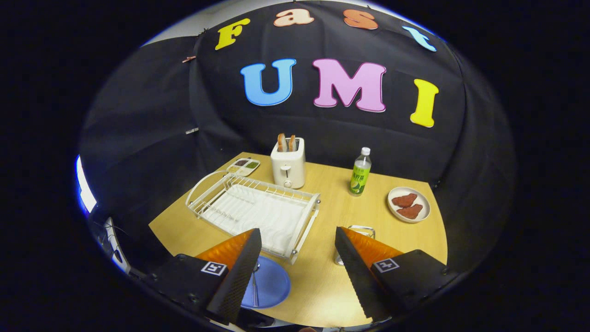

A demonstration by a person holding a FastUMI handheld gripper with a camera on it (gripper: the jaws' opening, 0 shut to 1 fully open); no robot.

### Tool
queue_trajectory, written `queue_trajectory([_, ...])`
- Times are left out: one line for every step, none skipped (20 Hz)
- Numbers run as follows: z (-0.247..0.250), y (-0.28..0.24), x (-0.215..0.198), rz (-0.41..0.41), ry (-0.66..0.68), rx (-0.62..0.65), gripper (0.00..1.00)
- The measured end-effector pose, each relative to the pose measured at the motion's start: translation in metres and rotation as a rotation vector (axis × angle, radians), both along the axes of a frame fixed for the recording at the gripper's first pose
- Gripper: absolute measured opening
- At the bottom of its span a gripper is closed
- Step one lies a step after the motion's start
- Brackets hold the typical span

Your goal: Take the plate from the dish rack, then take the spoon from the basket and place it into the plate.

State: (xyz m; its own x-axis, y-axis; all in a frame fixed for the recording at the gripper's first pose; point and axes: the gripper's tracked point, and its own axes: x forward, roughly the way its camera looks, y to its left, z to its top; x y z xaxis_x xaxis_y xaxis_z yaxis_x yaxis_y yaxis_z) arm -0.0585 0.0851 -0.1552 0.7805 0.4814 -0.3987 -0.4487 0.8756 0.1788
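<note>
A blue plate (272,283) lies flat on the wooden table (322,203), just in front of the white dish rack (253,210) and partly behind my left finger. A metal spoon (255,286) rests in the plate, its handle running toward me. A small wire basket (362,230) stands behind my right finger, mostly hidden by it. My gripper (297,240) is open above the table with nothing between its fingers; the plate sits below the left finger.
A white toaster (288,163) with two slices stands behind the rack. A green bottle (360,173) is to its right. A beige plate with two red pieces (409,205) sits at the far right. A small divided dish (244,166) lies left of the toaster.
</note>
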Motion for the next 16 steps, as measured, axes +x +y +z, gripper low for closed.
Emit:
queue_trajectory([0.009,-0.008,0.004,-0.025,-0.022,-0.006,0.99])
queue_trajectory([0.016,-0.016,0.008,-0.049,-0.044,-0.015,0.99])
queue_trajectory([0.024,-0.024,0.012,-0.073,-0.067,-0.028,0.99])
queue_trajectory([0.031,-0.030,0.015,-0.093,-0.089,-0.041,0.99])
queue_trajectory([0.038,-0.037,0.016,-0.113,-0.108,-0.052,0.99])
queue_trajectory([0.043,-0.042,0.016,-0.130,-0.125,-0.058,0.99])
queue_trajectory([0.049,-0.046,0.017,-0.147,-0.143,-0.059,0.99])
queue_trajectory([0.057,-0.048,0.018,-0.161,-0.164,-0.060,0.98])
queue_trajectory([0.066,-0.052,0.019,-0.179,-0.197,-0.069,0.99])
queue_trajectory([0.075,-0.057,0.020,-0.197,-0.234,-0.086,0.98])
queue_trajectory([0.082,-0.061,0.021,-0.215,-0.268,-0.105,0.98])
queue_trajectory([0.089,-0.064,0.021,-0.231,-0.296,-0.116,0.98])
queue_trajectory([0.096,-0.064,0.021,-0.243,-0.317,-0.112,0.98])
queue_trajectory([0.105,-0.066,0.020,-0.259,-0.337,-0.099,0.98])
queue_trajectory([0.114,-0.068,0.020,-0.276,-0.357,-0.081,0.98])
queue_trajectory([0.122,-0.069,0.020,-0.289,-0.373,-0.069,0.98])
